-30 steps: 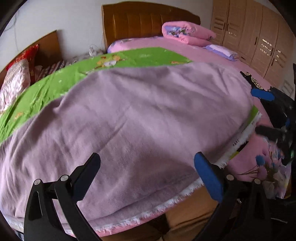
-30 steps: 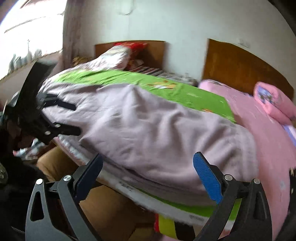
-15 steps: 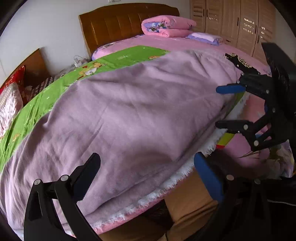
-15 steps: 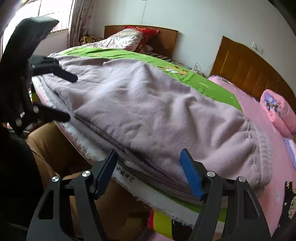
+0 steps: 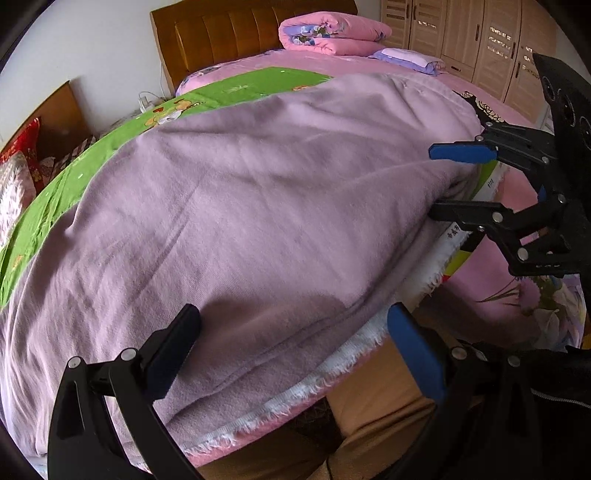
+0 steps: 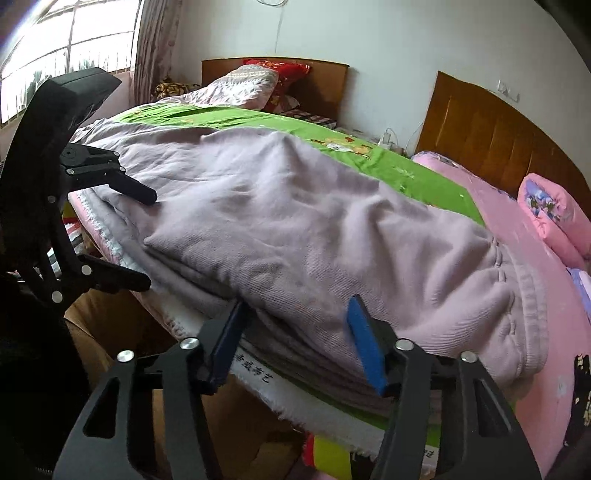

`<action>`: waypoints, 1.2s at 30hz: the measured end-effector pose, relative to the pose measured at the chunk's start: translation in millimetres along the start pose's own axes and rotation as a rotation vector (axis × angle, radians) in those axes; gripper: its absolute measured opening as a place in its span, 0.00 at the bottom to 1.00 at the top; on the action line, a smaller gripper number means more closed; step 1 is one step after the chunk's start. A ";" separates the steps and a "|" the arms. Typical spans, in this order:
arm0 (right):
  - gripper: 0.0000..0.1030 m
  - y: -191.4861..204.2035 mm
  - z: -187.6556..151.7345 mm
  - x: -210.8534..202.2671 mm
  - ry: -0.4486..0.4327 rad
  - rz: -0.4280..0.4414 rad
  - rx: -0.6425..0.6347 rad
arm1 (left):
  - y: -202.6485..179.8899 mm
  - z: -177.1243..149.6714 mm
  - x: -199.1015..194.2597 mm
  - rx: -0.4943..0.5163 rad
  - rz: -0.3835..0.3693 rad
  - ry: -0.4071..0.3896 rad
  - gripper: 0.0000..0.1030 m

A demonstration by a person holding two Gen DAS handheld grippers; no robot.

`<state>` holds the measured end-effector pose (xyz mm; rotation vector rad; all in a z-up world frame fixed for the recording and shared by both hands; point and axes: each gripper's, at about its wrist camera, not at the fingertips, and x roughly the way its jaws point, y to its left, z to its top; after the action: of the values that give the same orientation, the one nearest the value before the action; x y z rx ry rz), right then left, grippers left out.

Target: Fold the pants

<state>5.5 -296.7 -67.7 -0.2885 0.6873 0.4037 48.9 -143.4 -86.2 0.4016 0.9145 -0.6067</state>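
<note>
Lilac pants [image 5: 258, 206] lie spread along the near edge of a bed, over a green sheet [image 5: 236, 88]; their waistband [image 6: 532, 306] points toward the pink bed. My left gripper [image 5: 295, 350] is open, one finger over the pants and the blue one past the bed's edge. In the right wrist view the left gripper [image 6: 144, 236] straddles the far end of the pants. My right gripper [image 6: 295, 328] is closing, with the folded edge of the pants near the waistband between its jaws. In the left wrist view the right gripper [image 5: 443, 181] has one finger above and one below the fabric.
A white fringed cover edge [image 5: 332, 354] and a brown bed frame [image 5: 376, 402] run below the pants. A second bed with a pink sheet [image 6: 517, 229], a rolled pink quilt [image 5: 328, 33] and wooden headboards [image 6: 491, 133] stands beyond. Wardrobes [image 5: 480, 40] line the far wall.
The right gripper has come in to the waistband end of the pants and its jaws have narrowed around the fabric edge. The left gripper has rolled a little and stayed open.
</note>
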 end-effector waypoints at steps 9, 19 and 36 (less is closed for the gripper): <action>0.19 5.9 3.3 -11.3 -0.037 -0.046 -0.029 | 0.1 -1.2 -2.8 0.006 -0.003 0.000 0.98; 0.29 1.7 -8.6 -10.5 0.019 0.014 -0.023 | -11.8 -7.5 -8.2 0.068 -0.023 0.041 0.98; 0.75 -23.7 19.7 7.9 0.084 -0.024 0.191 | 45.0 -21.1 -46.1 -0.138 -0.071 -0.113 0.98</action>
<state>32.6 -308.0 -55.5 -0.1332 0.7978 0.3015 43.5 -82.7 -56.6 0.2096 0.8595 -0.6208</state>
